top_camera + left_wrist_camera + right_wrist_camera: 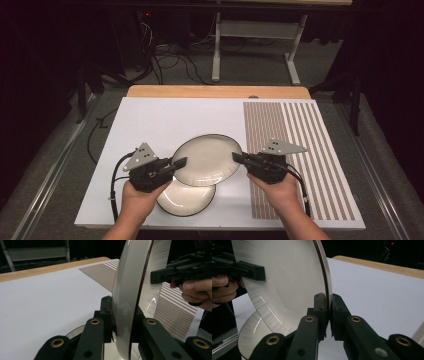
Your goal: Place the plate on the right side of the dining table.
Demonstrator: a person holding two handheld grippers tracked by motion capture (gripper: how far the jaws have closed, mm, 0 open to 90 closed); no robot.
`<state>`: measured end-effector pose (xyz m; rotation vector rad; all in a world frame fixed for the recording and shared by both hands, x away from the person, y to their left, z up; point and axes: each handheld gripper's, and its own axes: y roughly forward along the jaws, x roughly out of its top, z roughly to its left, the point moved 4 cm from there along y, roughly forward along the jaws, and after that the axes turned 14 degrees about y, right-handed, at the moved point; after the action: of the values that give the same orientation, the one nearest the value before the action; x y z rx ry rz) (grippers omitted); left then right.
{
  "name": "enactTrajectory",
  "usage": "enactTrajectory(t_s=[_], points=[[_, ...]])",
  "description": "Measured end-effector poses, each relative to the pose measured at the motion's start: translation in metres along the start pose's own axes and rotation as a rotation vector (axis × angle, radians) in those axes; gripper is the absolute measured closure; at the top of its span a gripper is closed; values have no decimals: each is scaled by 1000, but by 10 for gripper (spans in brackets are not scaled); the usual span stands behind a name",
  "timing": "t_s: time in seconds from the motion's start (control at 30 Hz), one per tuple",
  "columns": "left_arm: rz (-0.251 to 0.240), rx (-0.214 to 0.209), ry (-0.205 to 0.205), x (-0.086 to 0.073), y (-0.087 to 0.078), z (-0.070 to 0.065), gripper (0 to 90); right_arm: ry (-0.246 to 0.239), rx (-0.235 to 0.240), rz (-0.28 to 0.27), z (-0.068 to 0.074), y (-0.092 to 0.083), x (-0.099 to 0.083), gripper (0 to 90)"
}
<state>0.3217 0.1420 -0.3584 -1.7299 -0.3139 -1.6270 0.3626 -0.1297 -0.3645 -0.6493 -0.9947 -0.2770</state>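
Note:
A shallow silver plate (207, 160) with a dark rim hangs above the white board, held from both sides. My left gripper (181, 161) is shut on its left rim and my right gripper (236, 157) is shut on its right rim. In the left gripper view the plate (130, 290) stands edge-on between the jaws, with the right gripper (156, 276) at its far side. In the right gripper view the plate's rim (327, 290) is pinched between the jaws and the left gripper (260, 272) clamps the far edge. A second silver plate (186, 198) lies on the board underneath.
The white board (150, 125) covers a wooden table (215, 91); its right part carries brown stripes (300, 150). Beyond the table are cables on the floor and a metal frame (255, 45). A person's hands come in from the bottom edge.

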Motion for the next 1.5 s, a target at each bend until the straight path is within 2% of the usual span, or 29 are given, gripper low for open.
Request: enactTrajectory(t_s=[0.1,0.27,0.4,0.67,0.77,1.27,1.5], points=[[11,-27,7,5,14,-9,794,-8,-20,-5,-7,-15,-1,867],[29,-46,26,17,34,-25,795,1,-41,-13,-23,-41,-3,867],[33,-69,23,26,49,-36,795,-5,-57,-37,-32,-62,-3,867],[75,-107,27,39,81,-53,793,22,-97,-66,-54,-91,-11,866],[87,-124,20,44,92,-57,790,22,-111,-81,-60,-101,-12,867],[134,-196,47,60,143,-72,787,71,-185,-137,-92,-140,-20,871],[144,-208,19,64,163,-73,779,90,-220,-154,-103,-149,-21,871]])
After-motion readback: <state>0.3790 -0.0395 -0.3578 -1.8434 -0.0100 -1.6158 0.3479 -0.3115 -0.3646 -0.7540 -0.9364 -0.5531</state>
